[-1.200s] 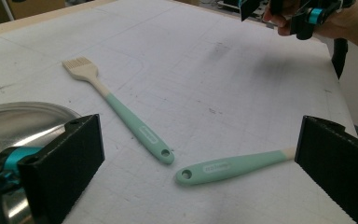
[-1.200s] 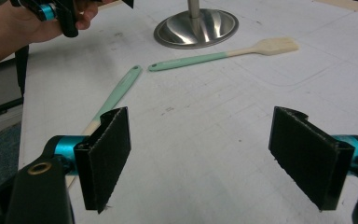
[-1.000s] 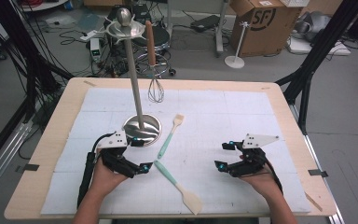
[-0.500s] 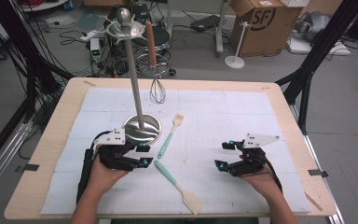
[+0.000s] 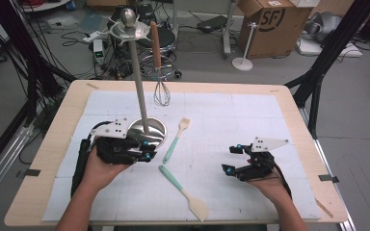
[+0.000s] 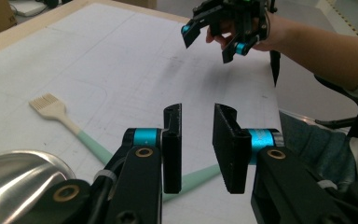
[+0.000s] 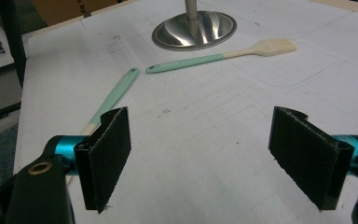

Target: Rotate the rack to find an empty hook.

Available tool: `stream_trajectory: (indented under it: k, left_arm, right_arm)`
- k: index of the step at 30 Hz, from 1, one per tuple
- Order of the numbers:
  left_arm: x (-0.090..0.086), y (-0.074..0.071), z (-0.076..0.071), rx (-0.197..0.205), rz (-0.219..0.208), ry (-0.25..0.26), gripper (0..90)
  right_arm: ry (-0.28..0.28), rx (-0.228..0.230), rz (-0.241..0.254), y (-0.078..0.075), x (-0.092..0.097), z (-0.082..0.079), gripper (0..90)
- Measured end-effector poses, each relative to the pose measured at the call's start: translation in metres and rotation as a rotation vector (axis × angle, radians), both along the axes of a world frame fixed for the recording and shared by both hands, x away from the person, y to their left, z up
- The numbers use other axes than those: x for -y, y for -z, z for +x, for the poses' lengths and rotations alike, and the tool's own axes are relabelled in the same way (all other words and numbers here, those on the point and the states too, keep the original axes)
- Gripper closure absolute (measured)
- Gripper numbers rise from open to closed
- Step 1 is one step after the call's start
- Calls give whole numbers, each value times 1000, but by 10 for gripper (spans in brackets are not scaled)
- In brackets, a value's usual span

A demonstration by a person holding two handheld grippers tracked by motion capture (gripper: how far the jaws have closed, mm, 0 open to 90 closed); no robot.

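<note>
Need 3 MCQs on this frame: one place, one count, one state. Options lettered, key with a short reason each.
1. Where is the brush?
A. right of the stand base
B. hanging on the stand
C. off the table

2. How many mint-handled utensils lie on the mat?
A. one
B. two
C. four

3. What do the left gripper jaws hold?
A. spatula
B. brush
C. nothing

Key: 1 A, it lies just right of the steel base. 2 B, brush and spatula. 3 C, the jaws have just been closing, with an empty gap between them.

Left gripper [image 6: 196,140] narrowing, empty — right gripper [image 7: 200,158] wide.
</note>
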State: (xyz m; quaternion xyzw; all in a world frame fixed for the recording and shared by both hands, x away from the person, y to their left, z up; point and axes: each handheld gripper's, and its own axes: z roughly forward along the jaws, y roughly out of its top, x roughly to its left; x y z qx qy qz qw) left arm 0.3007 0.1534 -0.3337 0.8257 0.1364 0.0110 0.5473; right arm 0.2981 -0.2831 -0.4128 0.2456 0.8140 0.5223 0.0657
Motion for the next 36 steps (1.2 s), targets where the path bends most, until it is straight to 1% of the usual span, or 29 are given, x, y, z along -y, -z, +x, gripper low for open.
stream_trajectory:
  k: [1,2,5,7,8,9,11,13,15,16,18,23,25,28,31,32,33,36]
  left_arm:
    - [0,-5,1,1,-1,8,755]
    - [0,-10,1,12,2,14,767]
    - [-2,-24,4,25,1,14,797]
    - [-4,-36,6,30,-17,7,812]
    - [-5,-39,7,31,-20,7,821]
    - [-6,-45,8,37,-27,1,834]
    - [-8,-55,11,51,-29,-19,838]
    - [-11,-63,15,51,-52,-25,858]
    - [-13,-71,19,61,-43,-33,871]
    - [-14,-75,20,65,-34,-30,875]
    - [-14,-83,22,73,-31,-26,879]
    - [-15,-109,28,112,-2,-19,885]
    - [-16,-117,30,117,-9,-16,885]
    - [-17,-127,35,117,-41,-8,886]
    - [-17,-137,39,120,-43,-11,886]
    - [-18,-141,40,128,-47,-11,886]
    - [-19,-145,41,129,-57,-13,886]
    - [-22,-154,43,140,-70,-12,886]
  right_arm:
    - [-2,0,-1,0,0,0,205]
    - [0,0,-1,0,0,0,205]
    - [-1,0,-1,0,0,0,205]
    - [-3,-1,-4,1,0,1,205]
    - [0,-5,-4,1,0,1,206]
    - [-3,-5,-10,1,0,1,205]
    - [-4,-8,-14,2,-1,1,205]
    - [-3,-5,-18,2,-1,1,206]
    - [-3,-6,-17,2,-1,1,205]
    - [-1,-6,-17,2,-1,1,205]
    - [-1,-6,-14,2,-1,2,206]
    - [0,-9,-17,3,-1,2,206]
    - [3,-6,-22,3,-1,2,206]
    - [3,-5,-21,3,-1,3,206]
    - [4,-9,-24,3,-1,3,206]
    - [4,-7,-24,3,-2,3,206]
    - [3,-10,-24,3,-2,2,206]
    - [4,-7,-20,3,-1,2,206]
